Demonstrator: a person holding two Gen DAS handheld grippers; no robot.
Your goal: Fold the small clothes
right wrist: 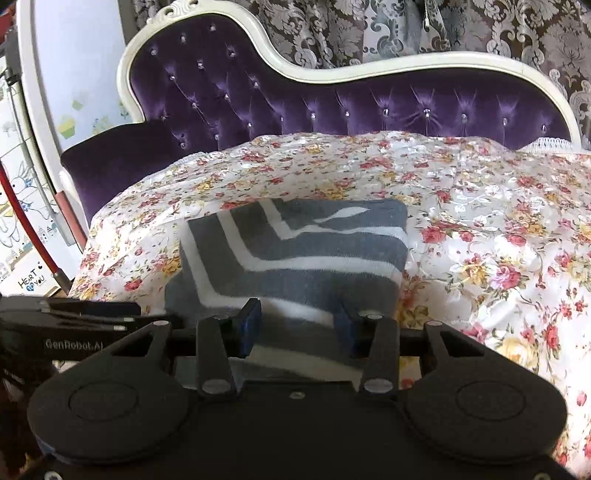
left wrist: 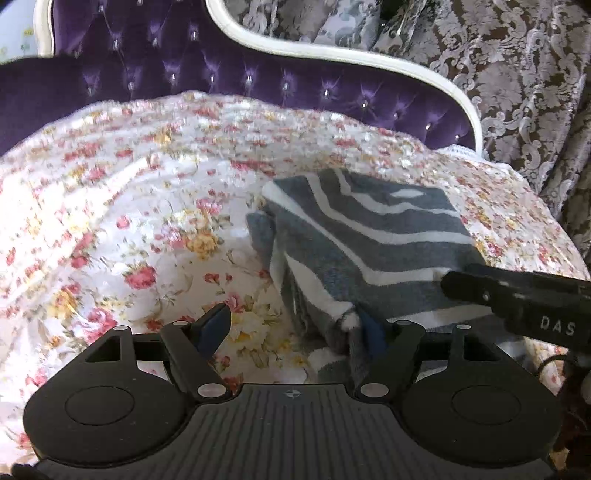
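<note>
Left wrist view, L to R: left tongs (left wrist: 291, 325) are spread wide. The L finger, tipped with a blue pad (left wrist: 212, 326), sits over bare floral bedspread (left wrist: 110, 221). The R finger's pad is pushed against the near corner of the folded grey-and-white striped garment (left wrist: 369, 236); nothing is pinched between the two. The garment lies on the bedspread at centre-right, with layered edges showing along its L side. From the R edge, the right tongs' black body (left wrist: 524, 299) reaches in over the garment's near R part (lettering "DAS" visible).

Right wrist view, L to R: at far L are a wall with cartoon stickers (right wrist: 22, 229) and a red rod (right wrist: 33, 236). Below them is the left tongs' body (right wrist: 74, 328), marked "GenRobot.AI". At centre, the right tongs (right wrist: 297, 326) are spread, both blue pads over the garment's (right wrist: 303, 251) near edge with fabric between them but no squeeze. Behind stands a purple tufted headboard (right wrist: 332, 107) w/ white frame, then patterned curtains (right wrist: 480, 26). Bedspread (right wrist: 498, 240) continues to the R.
</note>
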